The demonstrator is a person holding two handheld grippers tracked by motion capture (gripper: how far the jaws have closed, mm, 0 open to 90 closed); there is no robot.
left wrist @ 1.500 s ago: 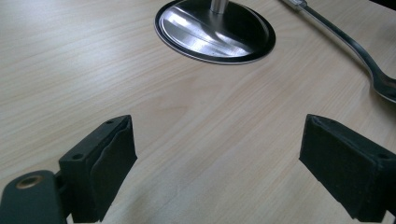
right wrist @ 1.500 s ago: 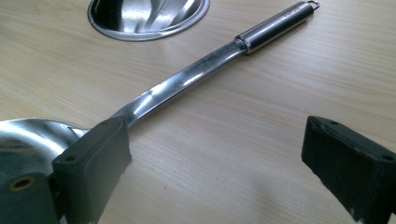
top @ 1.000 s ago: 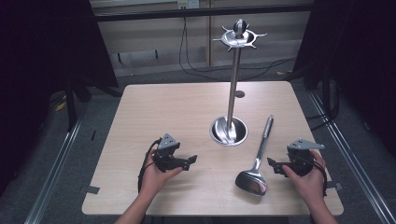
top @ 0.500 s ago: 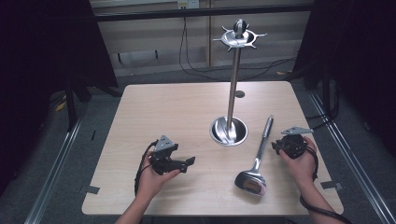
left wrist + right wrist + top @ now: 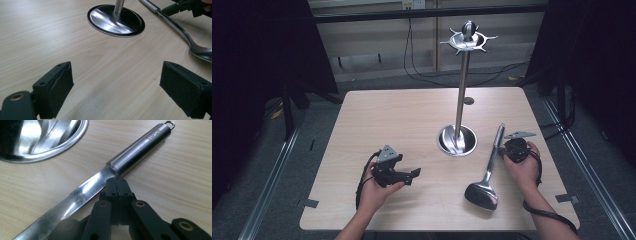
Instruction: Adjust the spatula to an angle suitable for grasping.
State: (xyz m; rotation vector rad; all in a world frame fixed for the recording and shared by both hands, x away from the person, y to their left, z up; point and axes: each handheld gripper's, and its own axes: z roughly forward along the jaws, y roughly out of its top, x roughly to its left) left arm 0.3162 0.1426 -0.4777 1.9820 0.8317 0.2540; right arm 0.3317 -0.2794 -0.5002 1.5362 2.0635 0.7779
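Note:
A steel ladle [image 5: 490,162] lies on the wooden table [image 5: 402,115], its handle [image 5: 138,150] pointing away and its bowl [image 5: 481,195] near the front edge. My right gripper [image 5: 502,150] is shut with nothing between its jaws, its tip [image 5: 117,182] right against the ladle's shaft where the round handle begins. My left gripper [image 5: 413,175] rests at the front left of the table, open wide and empty [image 5: 116,87], pointing toward the ladle [image 5: 190,40]. A tall steel utensil stand [image 5: 459,100] rises from a round base [image 5: 457,140].
The stand's hook ring [image 5: 468,40] sits high above the table. Its base [image 5: 116,21] lies between the two grippers, just left of the ladle handle. Bare tabletop spreads left and behind. Metal rails [image 5: 272,185] run along the floor on both sides.
My right gripper has moved forward and left, from beside the ladle's bowl up to its handle. The left gripper has stayed almost still.

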